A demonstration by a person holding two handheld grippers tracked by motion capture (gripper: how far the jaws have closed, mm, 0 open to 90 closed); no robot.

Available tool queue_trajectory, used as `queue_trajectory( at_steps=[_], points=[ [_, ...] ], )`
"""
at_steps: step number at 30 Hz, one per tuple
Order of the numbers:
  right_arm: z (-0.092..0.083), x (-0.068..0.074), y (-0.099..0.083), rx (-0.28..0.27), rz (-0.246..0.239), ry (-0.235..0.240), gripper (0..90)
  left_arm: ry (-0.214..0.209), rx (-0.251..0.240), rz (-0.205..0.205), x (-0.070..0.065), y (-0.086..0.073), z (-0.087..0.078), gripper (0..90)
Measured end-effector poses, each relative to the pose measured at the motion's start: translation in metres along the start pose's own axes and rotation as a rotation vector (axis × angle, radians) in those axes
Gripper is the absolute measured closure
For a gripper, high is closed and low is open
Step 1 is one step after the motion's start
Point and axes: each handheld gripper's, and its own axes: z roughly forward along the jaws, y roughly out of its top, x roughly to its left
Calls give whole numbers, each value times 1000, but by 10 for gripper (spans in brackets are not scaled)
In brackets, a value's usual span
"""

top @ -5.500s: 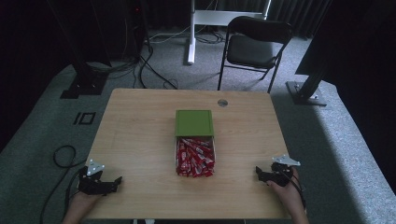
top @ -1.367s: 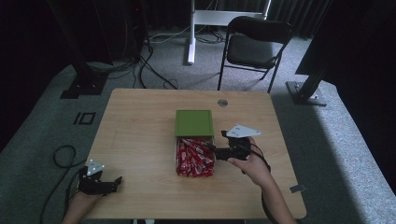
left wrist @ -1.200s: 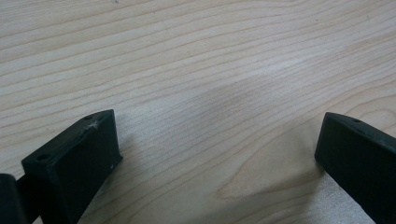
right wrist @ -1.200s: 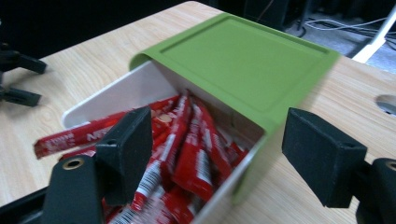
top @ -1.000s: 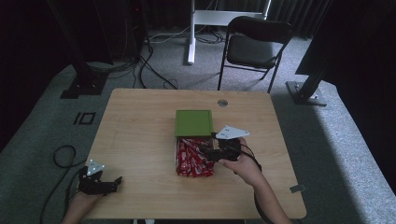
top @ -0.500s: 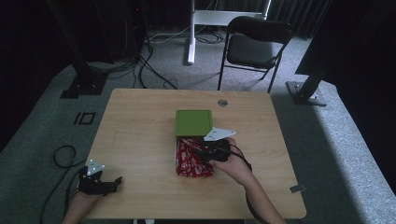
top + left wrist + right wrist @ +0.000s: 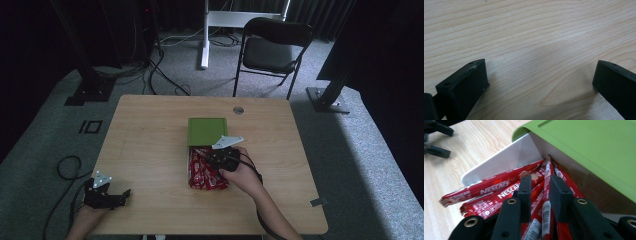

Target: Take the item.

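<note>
In the right gripper view, the white word "NESCAFÉ" is printed along two red stick sachets (image 7: 491, 187) lying at the left centre of the frame. A barcode stands on the sachet (image 7: 545, 212) between the jaws at the bottom centre; its digits are too small to read.

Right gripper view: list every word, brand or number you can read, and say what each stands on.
"NESCAFE" on the upper red coffee stick lying against the white box wall.
"NESCAFE" on the red stick below it.
Barcodes and fine print on the sticks by the right tongs: too small to read.
Green lid: no text.
</note>
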Motion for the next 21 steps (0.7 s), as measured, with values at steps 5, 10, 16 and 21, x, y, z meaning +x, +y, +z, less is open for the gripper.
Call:
queue_trajectory(
  at_steps=[5,10,16,21],
  points=[
    [3,2,1,28,-10,-33,704,0,0,0,0,0,0,7],
    [6,3,4,62,5,-42,656,0,-1,-1,0,0,0,6],
    [11,2,5,83,-16,-76,629,0,0,-1,0,0,0,6],
    [20,4,3,121,-42,-86,642,0,0,-1,0,0,0,6]
  ],
)
